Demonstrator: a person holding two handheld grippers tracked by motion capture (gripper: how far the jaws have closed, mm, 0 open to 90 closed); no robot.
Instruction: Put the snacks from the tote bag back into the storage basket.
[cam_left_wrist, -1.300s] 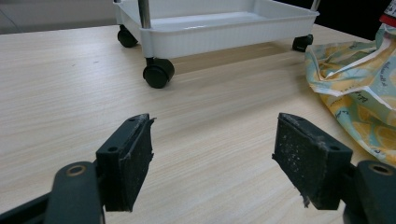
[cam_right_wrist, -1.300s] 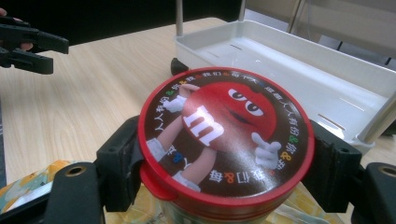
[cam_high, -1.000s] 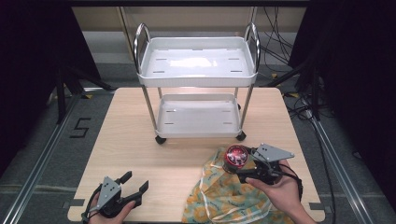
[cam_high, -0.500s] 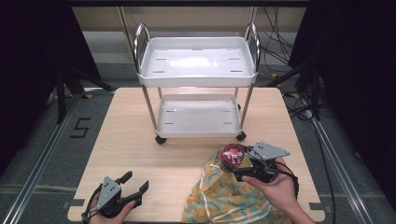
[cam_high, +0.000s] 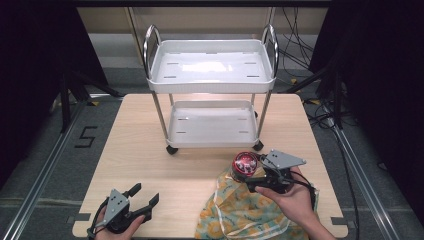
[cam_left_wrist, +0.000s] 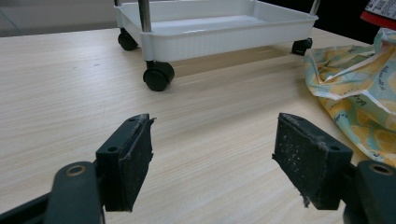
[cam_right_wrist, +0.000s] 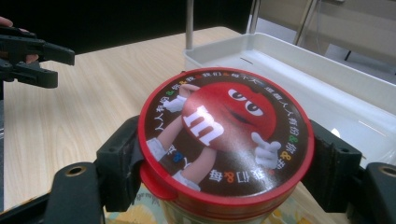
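A candy tub with a red cartoon lid (cam_right_wrist: 226, 135) (cam_high: 244, 164) is clamped between the jaws of my right gripper (cam_high: 251, 176), lifted just above a yellow patterned cloth bag (cam_high: 245, 212) at the table's front right. My left gripper (cam_high: 145, 197) rests near the front left edge, its jaws wide apart with bare wood between the pads (cam_left_wrist: 128, 161). In the left gripper view the bag (cam_left_wrist: 359, 98) lies to the right. The left gripper (cam_right_wrist: 44, 63) also appears far left in the right gripper view.
A white two-shelf trolley (cam_high: 212, 85) on black castors (cam_left_wrist: 158, 77) stands at the back middle of the wooden table (cam_high: 150, 150). Its lower tray (cam_right_wrist: 299, 70) lies just beyond the tub. Cables run over the floor at the right.
My right gripper has carried the tub a little forward, away from the person and closer to the trolley's lower shelf. The left gripper has stayed put.
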